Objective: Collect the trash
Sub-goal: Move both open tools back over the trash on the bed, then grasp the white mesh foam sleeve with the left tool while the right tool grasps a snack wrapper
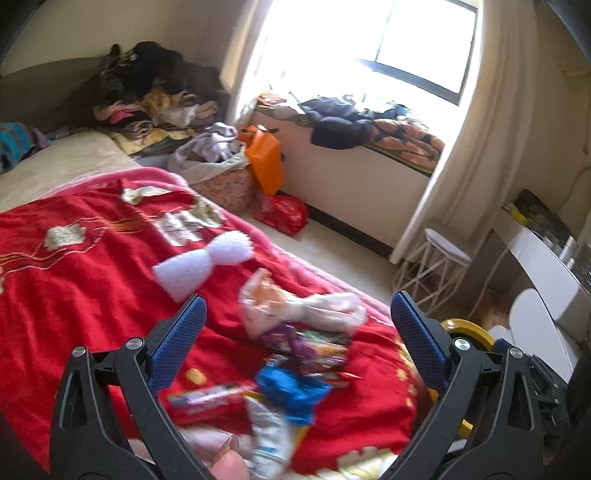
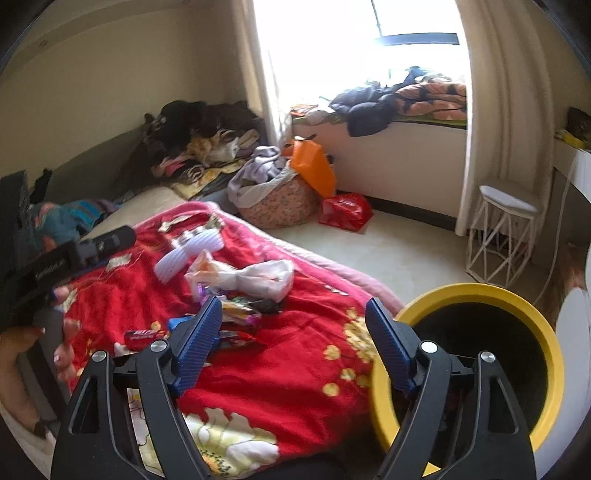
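both grippers, left (image 1: 295,317) and right (image 2: 293,317), released, empty; snack wrappers (image 1: 295,354) heaped on red blanket (image 1: 74,277), long axes mixed; yellow-rimmed bin (image 2: 476,291) upright beside bed.

Sunlit window (image 2: 413,22), cream walls (image 2: 110,85), pale floor (image 2: 388,251)

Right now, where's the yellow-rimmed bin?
In the right wrist view the yellow-rimmed bin stands at lower right, on the floor against the edge of the red blanket, partly behind the right claw; the white stool stands beyond it.

Left gripper (image 1: 297,317) fingers spread, empty; right gripper (image 2: 293,317) fingers spread, empty.
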Demonstrator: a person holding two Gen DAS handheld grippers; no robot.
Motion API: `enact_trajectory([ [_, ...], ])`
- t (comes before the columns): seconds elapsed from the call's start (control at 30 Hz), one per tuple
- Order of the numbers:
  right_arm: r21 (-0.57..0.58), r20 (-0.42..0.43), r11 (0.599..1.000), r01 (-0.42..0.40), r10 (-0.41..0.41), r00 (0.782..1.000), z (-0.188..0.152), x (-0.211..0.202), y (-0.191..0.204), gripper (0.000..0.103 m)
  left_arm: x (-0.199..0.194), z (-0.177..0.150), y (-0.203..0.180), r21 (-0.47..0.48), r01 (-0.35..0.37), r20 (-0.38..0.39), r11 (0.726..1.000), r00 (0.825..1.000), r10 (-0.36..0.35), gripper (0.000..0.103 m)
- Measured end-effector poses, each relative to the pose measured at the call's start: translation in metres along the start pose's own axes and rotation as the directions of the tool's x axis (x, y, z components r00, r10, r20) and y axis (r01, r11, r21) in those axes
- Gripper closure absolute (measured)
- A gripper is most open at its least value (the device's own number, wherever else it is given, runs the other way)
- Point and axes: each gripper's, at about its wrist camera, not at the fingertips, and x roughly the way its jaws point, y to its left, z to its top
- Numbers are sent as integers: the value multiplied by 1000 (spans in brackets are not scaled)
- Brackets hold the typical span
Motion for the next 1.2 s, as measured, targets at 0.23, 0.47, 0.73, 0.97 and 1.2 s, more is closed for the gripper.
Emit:
enact_trajectory([
  [0.23, -101, -52, 993, -54, 49, 997, -4, 29, 40, 26, 14, 8, 43, -35, -82, -30, 996, 996, 81, 11],
  [0.47, -178, -117, 978, -109, 89, 989, -3, 70, 70, 26, 41, 7, 79, -68, -126, -124, 990, 985, 117, 11],
  [0.73, -190, -233, 973, -135, 89, 968, -1, 129, 74, 26, 83, 9, 111, -115, -158, -236, 981, 963, 128, 11],
  [0.97, -110, -327, 976, -187, 143, 934, -9, 157, 64, 40, 115, 14, 129, -165, -156, -276, 974, 955, 106, 11],
  [1.2, -39, -336, 968, -249, 222, 915, -20, 145, 53, 61, 139, 10, 133, -212, -147, -306, 966, 949, 77, 37],
])
